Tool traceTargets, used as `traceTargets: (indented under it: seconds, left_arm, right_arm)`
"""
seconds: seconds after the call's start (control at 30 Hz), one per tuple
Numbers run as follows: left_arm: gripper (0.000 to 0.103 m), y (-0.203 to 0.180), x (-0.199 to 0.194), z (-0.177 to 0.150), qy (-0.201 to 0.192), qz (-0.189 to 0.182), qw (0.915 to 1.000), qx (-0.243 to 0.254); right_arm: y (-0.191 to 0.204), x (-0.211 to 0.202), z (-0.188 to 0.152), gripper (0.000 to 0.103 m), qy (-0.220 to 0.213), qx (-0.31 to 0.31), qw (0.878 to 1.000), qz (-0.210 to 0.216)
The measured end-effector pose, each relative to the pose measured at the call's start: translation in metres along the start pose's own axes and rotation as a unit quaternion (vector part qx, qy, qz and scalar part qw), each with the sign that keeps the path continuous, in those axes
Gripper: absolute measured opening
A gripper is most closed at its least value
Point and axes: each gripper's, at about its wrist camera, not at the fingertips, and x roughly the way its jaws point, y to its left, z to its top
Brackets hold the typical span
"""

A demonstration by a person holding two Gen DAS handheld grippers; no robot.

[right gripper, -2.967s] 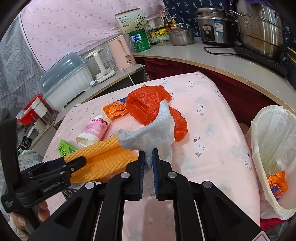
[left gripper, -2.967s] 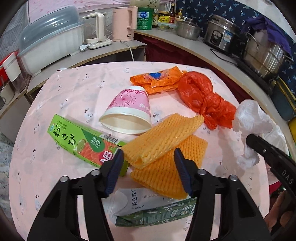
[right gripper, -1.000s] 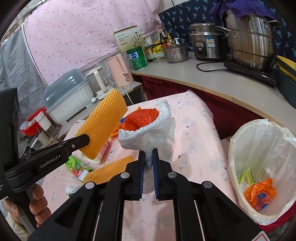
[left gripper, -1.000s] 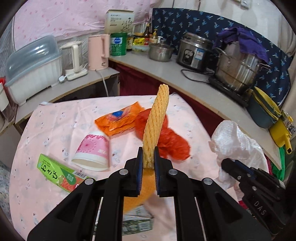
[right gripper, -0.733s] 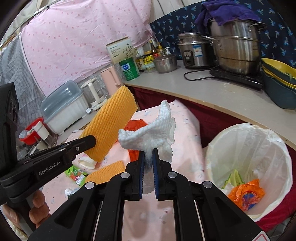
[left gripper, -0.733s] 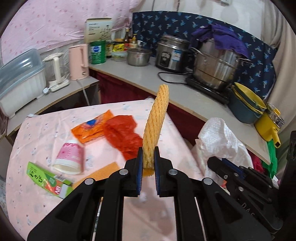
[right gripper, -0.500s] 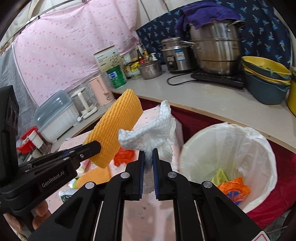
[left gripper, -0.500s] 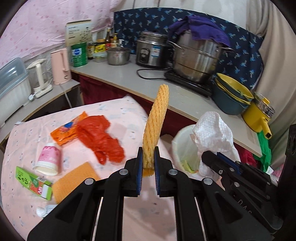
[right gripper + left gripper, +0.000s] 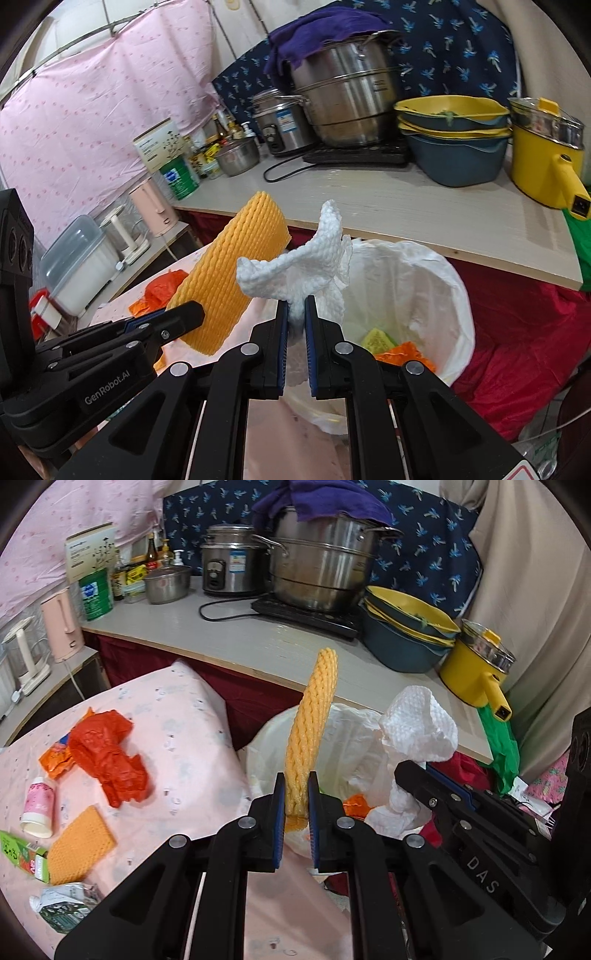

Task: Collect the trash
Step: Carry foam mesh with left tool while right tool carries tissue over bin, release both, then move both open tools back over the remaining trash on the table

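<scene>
now we are holding orange foam net [image 9: 312, 731] in left gripper [image 9: 296, 805], white foam wrap [image 9: 303, 273] in right gripper [image 9: 295, 325], over bin [image 9: 443, 280]; table litter remaining.

Trash items at the bin.
Orange foam net [image 9: 311, 731] stands upright, pinched; crumpled white paper towel [image 9: 295, 269] likewise, both above white-lined trash bin [image 9: 439, 280] holding scraps.

Your left gripper [image 9: 296, 805] and right gripper [image 9: 296, 319] are matte black, silver-screwed, blue-padded, lettered "GenRobot.AI" and "DAS".
</scene>
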Motion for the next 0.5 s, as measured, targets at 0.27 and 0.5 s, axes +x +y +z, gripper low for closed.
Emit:
traceTargets:
  seconds: [0.27, 0.5]
  left_arm:
    - [0.024, -0.015, 0.02, 0.001, 0.022, -0.026, 0.9994, -0.004]
    - [0.051, -0.012, 0.02, 0.001, 0.012, -0.014, 0.9998, -0.009]
  right_arm:
    - [-0.026, 0.003, 0.001, 0.012, -0.001, 0.019, 1.0, -0.02]
    - [-0.029, 0.003, 0.001, 0.025, -0.008, 0.026, 0.999, -0.025]
